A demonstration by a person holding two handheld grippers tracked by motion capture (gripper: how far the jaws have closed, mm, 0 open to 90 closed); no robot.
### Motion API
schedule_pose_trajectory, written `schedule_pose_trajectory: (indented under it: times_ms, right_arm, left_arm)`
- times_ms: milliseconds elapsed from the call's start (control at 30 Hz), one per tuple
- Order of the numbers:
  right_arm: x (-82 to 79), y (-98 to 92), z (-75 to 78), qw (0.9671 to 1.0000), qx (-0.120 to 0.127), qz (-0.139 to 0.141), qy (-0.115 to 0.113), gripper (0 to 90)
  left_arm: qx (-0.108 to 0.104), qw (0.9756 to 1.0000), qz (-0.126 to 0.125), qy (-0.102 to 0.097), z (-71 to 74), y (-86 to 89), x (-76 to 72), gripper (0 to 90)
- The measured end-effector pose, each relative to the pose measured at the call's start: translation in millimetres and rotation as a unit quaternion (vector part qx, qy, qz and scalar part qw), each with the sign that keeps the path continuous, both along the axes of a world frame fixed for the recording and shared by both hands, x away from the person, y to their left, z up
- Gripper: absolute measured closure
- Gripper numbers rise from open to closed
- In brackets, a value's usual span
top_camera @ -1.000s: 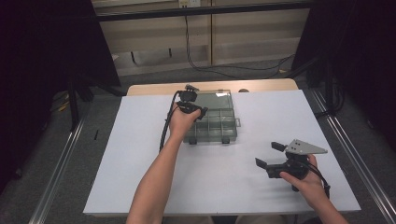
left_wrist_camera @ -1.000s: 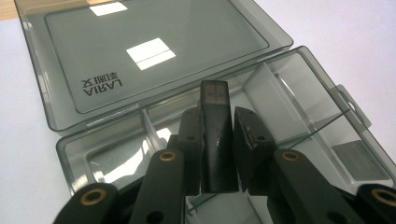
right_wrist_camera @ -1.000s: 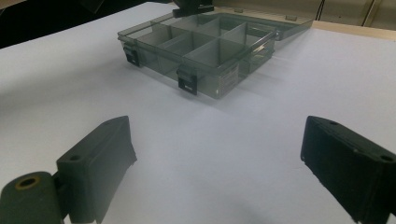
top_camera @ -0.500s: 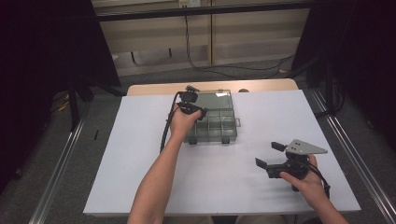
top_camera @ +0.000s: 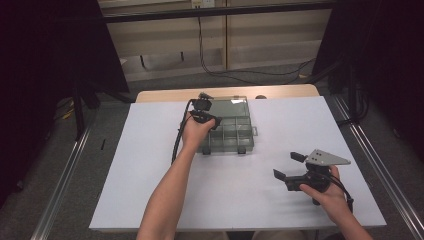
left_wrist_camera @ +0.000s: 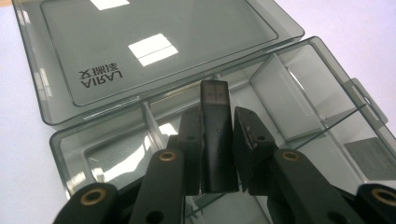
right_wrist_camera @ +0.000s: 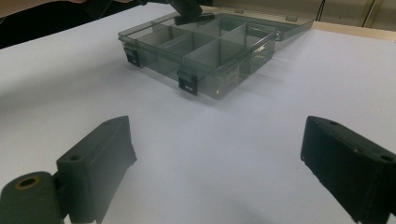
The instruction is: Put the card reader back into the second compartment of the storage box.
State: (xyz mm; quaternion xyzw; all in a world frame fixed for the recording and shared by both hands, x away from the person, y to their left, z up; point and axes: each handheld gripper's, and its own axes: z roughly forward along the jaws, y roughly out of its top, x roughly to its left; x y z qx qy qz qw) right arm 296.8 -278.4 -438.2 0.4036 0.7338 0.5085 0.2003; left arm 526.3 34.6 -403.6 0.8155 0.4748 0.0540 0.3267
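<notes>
High view: the left tool (top_camera: 204, 111) hangs over the near-left part of the open compartment box (top_camera: 235, 134), which lies on the white table (top_camera: 150, 165). The right tool (top_camera: 295, 170) rests well apart, to the box's near right, so the left hand is plainly the nearer one. What the left tool carries cannot be made out from here.

Left gripper view: the left tool (left_wrist_camera: 219, 140) is clamped on a small black stick, likely a USB drive (left_wrist_camera: 215, 135). Its long axis runs along the jaws and its tip points onward and down toward the box. Directly beyond the tip lie the box's divided compartments (left_wrist_camera: 280, 93), with the flat lid (left_wrist_camera: 154, 42) folded back farther off. In my judgement, the coming move turns on lowering the stick straight into the cell beneath it, clear of the dividers.

Right gripper view: the right tool (right_wrist_camera: 219, 154) stands wide apart and empty above bare table. The box (right_wrist_camera: 210, 46) lies ahead, its two front latches (right_wrist_camera: 188, 85) facing this tool, a detail the left gripper view lacks.
</notes>
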Motion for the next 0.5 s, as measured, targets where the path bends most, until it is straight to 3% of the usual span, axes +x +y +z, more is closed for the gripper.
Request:
schedule_pose_trajectory:
  times_ms: [500]
  right_arm:
    - [0.1, -0.3, 0.0, 1.0, 0.0, -0.001, 0.0, 8.9]
  left_arm:
    - [0.003, 1.0, 0.004, -0.003, -3.6, 0.2, 0.5, 73.7]
